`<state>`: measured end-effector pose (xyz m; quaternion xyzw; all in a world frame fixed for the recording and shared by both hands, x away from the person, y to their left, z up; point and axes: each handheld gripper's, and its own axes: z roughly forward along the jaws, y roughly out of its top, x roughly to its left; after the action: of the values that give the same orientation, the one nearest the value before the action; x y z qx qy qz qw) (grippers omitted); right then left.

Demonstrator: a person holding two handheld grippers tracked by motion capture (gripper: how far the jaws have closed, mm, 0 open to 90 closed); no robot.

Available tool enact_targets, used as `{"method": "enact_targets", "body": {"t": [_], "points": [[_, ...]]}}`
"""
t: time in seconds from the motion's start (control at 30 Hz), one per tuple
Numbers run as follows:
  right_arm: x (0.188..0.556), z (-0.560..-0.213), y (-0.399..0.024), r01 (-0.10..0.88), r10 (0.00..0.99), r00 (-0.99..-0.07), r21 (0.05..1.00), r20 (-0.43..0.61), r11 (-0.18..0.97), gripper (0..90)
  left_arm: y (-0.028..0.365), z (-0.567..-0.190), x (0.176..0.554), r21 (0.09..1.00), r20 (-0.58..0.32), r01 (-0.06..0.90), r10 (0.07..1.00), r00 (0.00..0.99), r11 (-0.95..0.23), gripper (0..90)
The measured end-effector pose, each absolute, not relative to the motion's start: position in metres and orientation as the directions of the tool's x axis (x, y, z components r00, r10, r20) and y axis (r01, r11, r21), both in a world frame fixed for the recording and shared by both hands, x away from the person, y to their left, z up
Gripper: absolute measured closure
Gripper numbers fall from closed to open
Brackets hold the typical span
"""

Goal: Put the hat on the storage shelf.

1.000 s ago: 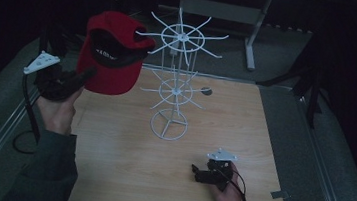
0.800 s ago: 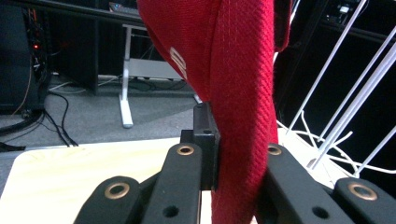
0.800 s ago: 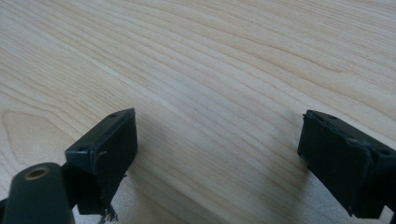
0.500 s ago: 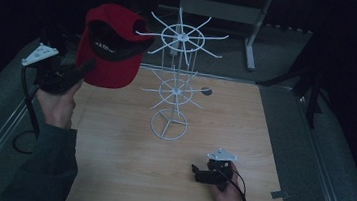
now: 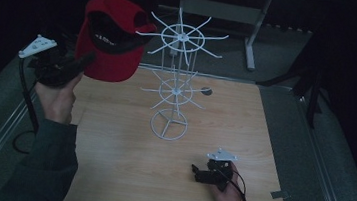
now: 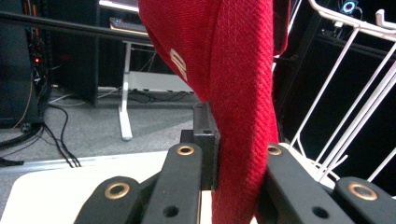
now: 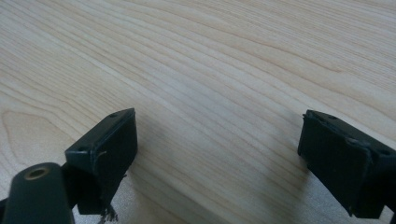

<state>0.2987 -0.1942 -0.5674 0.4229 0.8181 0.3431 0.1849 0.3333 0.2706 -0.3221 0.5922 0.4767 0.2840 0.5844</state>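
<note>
Both grippers are black, each topped by a grey three-cornered plate, with a dark cable trailing from each. The left gripper (image 6: 219, 186) has flat black link arms with brass-ringed rivet holes; the right gripper (image 7: 219, 154) has blocky black jaws with small screw holes. The left forearm wears a dark grey-green sleeve (image 5: 46, 167).

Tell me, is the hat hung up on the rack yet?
Not yet. Done: the left gripper has the red hat lifted off the table, clamped between its jaws. In hand: the hat is up beside the white rack's top arms. Left: hooking it on and letting go. The right gripper rests open on the table.
</note>
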Motion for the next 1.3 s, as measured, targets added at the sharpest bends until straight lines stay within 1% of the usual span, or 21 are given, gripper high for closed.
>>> {"method": "enact_targets", "body": {"t": [0.53, 0.87, 1.3], "points": [[0.299, -0.567, -0.194, 0.565, 0.819, -0.574, 0.717, -0.012, 0.407, 11.7, 0.268, -0.309, 0.336, 0.973, -0.197, 0.191, 0.894, 0.403, 0.128, 85.4], [0.299, -0.567, -0.194, 0.565, 0.819, -0.574, 0.718, -0.012, 0.407, 11.7, 0.266, -0.305, 0.338, 0.974, -0.203, 0.180, 0.883, 0.423, 0.137, 85.4], [0.299, -0.567, -0.194, 0.565, 0.819, -0.574, 0.717, -0.012, 0.407, 11.7, 0.265, -0.303, 0.340, 0.967, -0.250, 0.157, 0.872, 0.420, 0.201, 85.4]]}}
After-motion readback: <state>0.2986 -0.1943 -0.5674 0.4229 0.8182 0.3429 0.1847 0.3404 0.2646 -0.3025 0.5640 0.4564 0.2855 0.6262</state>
